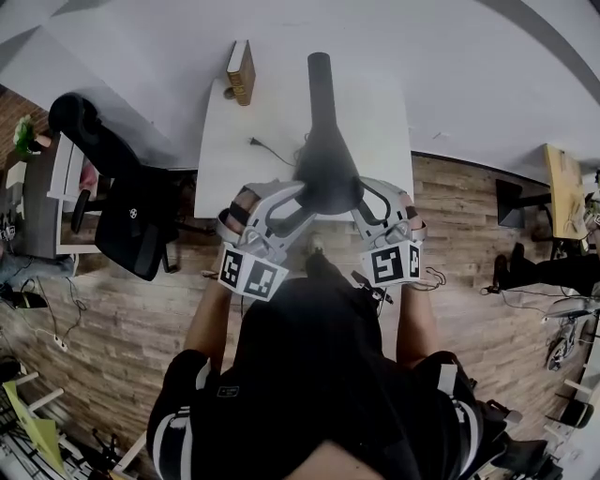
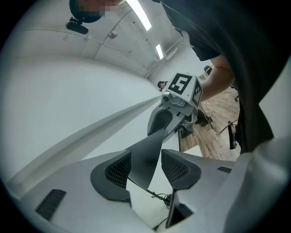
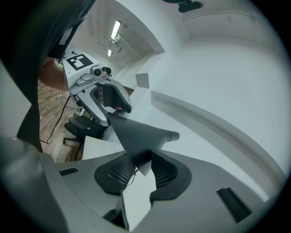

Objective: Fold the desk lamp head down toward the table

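Office or workroom: white desk (image 1: pixel 234 159), black swivel chair (image 1: pixel 131 220), wood-plank floor (image 1: pixel 469 244), ceiling strip lights (image 2: pixel 140 13)

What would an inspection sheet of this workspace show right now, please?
Surface: white table, rectangular, standing against the wall.
Job's things: desk lamp head, dark and flared, above the table's near edge between both tools.
Clutter: brown boxy object at the table's far left corner.
Tools: left tool open, the head's edge between its pads but not pinched; right tool shut on the head's edge.
Cables: black cable lying on the table, running toward the lamp.
Surroundings: black office chair left of the table; wooden floor.
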